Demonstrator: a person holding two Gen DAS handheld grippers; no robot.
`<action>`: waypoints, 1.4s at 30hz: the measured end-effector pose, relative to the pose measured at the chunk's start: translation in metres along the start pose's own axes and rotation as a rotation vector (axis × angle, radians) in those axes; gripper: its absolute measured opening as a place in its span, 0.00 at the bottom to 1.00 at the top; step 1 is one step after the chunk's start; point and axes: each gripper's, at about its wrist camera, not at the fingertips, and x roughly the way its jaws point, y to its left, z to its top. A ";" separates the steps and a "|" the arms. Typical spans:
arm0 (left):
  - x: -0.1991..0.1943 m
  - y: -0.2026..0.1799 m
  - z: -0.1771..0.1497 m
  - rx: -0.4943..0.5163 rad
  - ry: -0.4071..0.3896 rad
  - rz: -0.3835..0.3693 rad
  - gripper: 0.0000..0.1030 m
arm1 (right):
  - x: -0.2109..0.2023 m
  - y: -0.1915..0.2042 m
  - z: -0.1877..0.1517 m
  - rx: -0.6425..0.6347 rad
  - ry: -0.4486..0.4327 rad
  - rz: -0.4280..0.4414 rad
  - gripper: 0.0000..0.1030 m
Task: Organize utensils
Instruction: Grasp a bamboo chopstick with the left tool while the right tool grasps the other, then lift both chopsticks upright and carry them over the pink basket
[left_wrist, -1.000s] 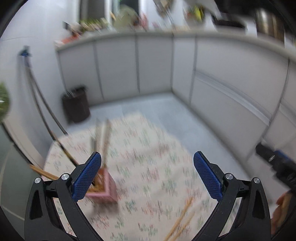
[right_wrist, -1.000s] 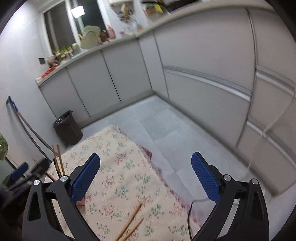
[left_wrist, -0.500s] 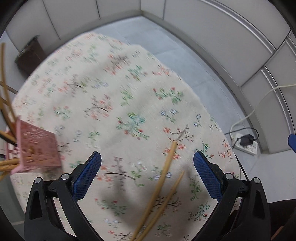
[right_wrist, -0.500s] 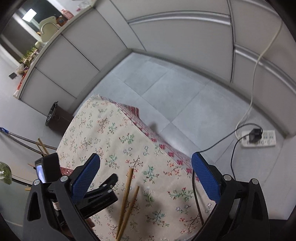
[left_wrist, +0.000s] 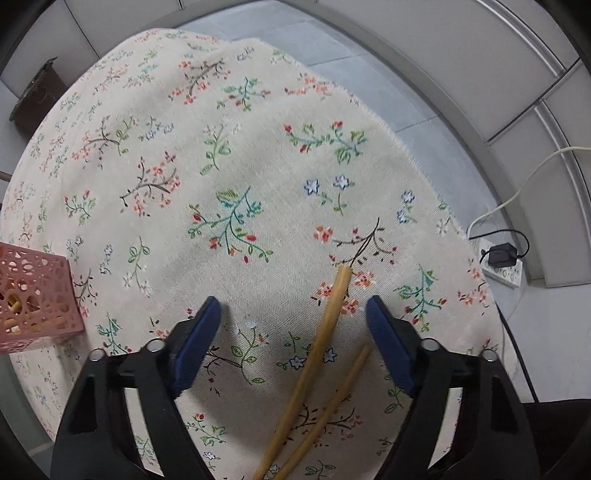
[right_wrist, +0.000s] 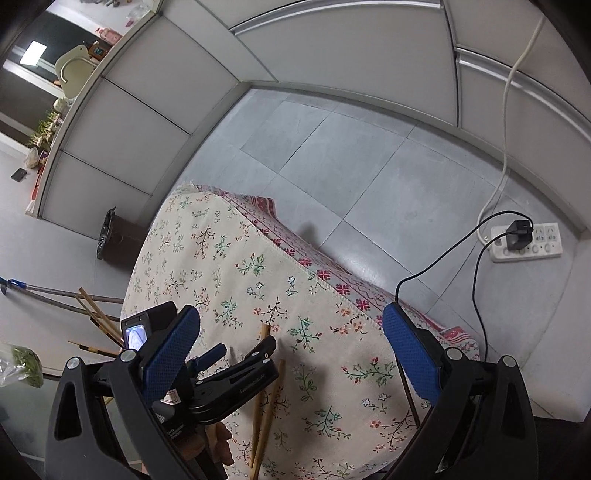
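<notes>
Left wrist view: left gripper (left_wrist: 293, 317), jaws spread, low over two smooth wooden chopsticks (left_wrist: 314, 373) on woven floral tablecloth (left_wrist: 221, 155). Pink perforated holder (left_wrist: 35, 299) at left, sticks inside.

Right wrist view: right gripper (right_wrist: 291, 354), jaws spread, holding nothing. Grey tile floor (right_wrist: 351, 155), white power strip (right_wrist: 526, 243).

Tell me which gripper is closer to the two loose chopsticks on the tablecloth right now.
Left. The left gripper is open low over the chopsticks, the longer stick between its fingers. The right gripper is open, higher and set back from them.
</notes>
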 end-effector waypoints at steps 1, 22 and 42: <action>0.003 -0.001 -0.001 0.011 0.014 0.006 0.60 | 0.000 0.000 0.000 0.001 0.001 0.000 0.93; -0.015 0.034 -0.023 0.021 -0.068 0.026 0.06 | 0.033 0.005 -0.008 -0.032 0.088 -0.063 0.93; -0.183 0.079 -0.109 -0.055 -0.446 0.171 0.06 | 0.151 0.085 -0.110 -0.341 0.412 -0.170 0.73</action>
